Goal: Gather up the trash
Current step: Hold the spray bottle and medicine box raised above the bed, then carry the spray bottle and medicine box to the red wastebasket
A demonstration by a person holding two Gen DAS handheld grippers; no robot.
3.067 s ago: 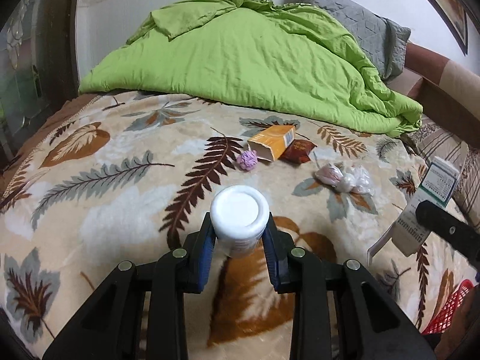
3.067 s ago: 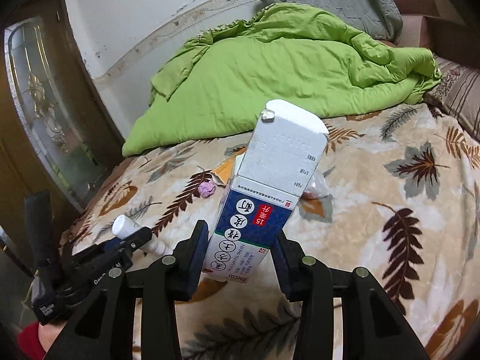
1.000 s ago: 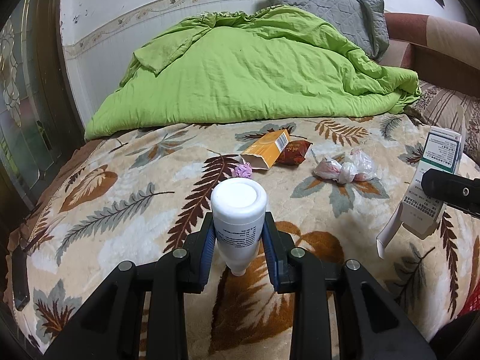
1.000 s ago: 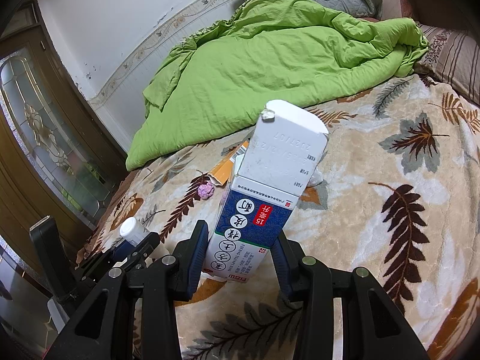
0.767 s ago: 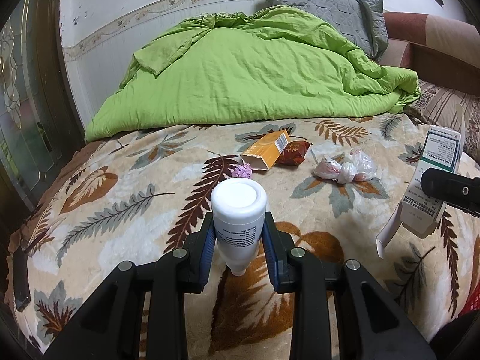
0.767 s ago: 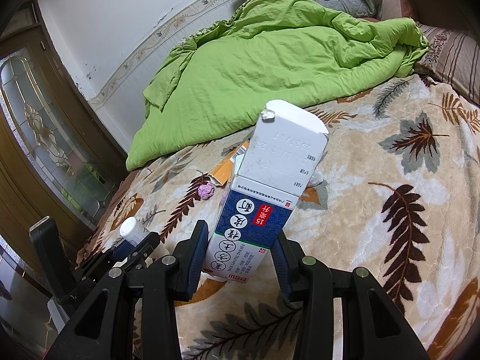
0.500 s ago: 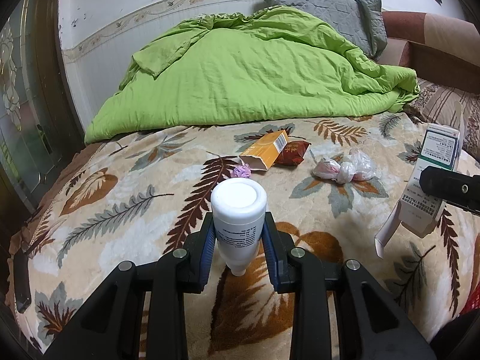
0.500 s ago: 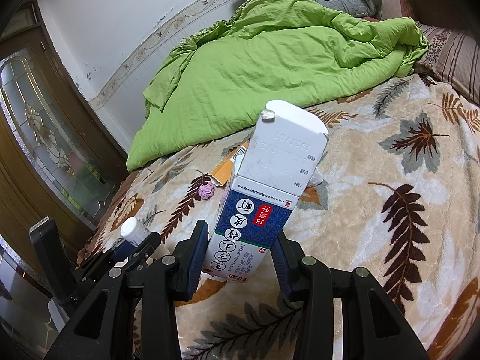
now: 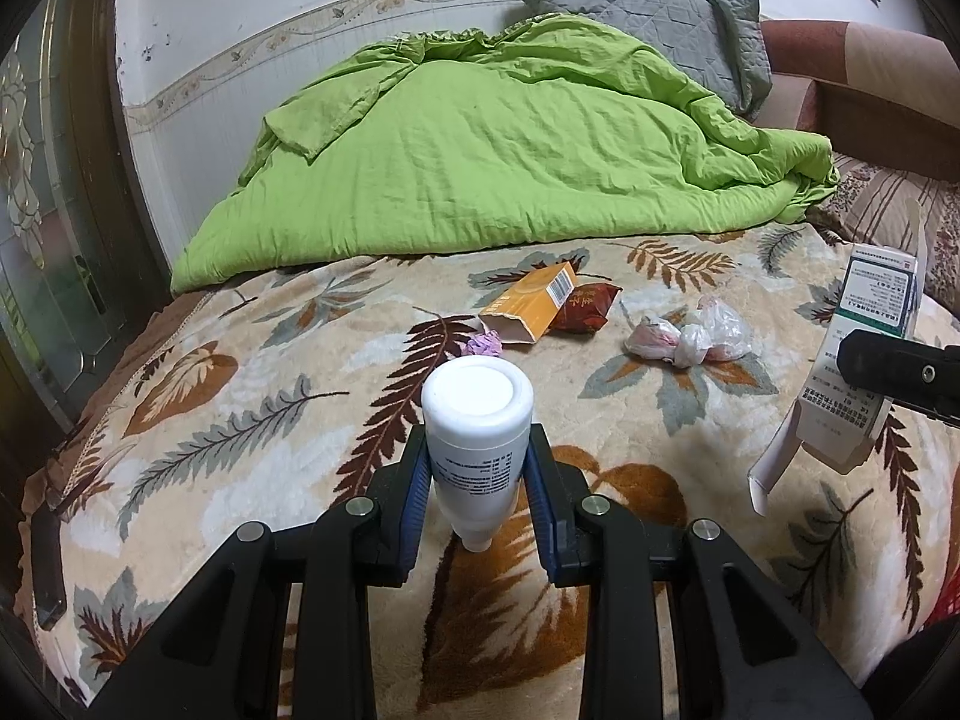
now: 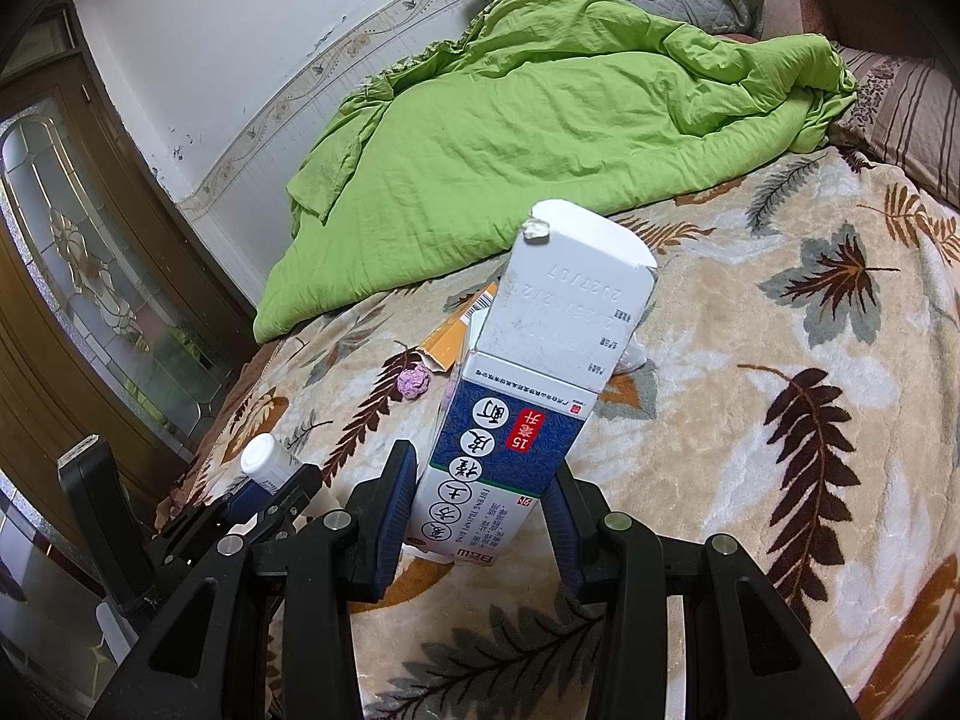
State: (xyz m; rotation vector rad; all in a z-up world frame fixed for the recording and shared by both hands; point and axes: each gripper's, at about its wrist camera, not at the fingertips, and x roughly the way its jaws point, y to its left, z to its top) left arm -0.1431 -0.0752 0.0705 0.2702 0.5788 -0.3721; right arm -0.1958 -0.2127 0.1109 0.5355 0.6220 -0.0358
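My left gripper (image 9: 478, 483) is shut on a white plastic bottle (image 9: 477, 420) and holds it above the leaf-patterned blanket (image 9: 252, 396). My right gripper (image 10: 485, 504) is shut on a blue and white medicine box (image 10: 534, 390); the box also shows at the right edge of the left wrist view (image 9: 864, 360). On the blanket lie an orange carton (image 9: 531, 306), a dark red wrapper (image 9: 585, 309), a purple paper wad (image 9: 483, 345) and crumpled clear plastic bags (image 9: 690, 333). The bottle also shows in the right wrist view (image 10: 267, 462).
A green duvet (image 9: 510, 156) is heaped at the back of the bed, with a grey pillow (image 9: 648, 18) behind it. A glass-panelled wooden door (image 10: 90, 300) stands on the left. Something red shows at the lower right edge (image 9: 948, 588).
Almost nothing over the last second: both grippers hold their items still. Since three seconds ago both views have lifted and pulled back a little from the bed.
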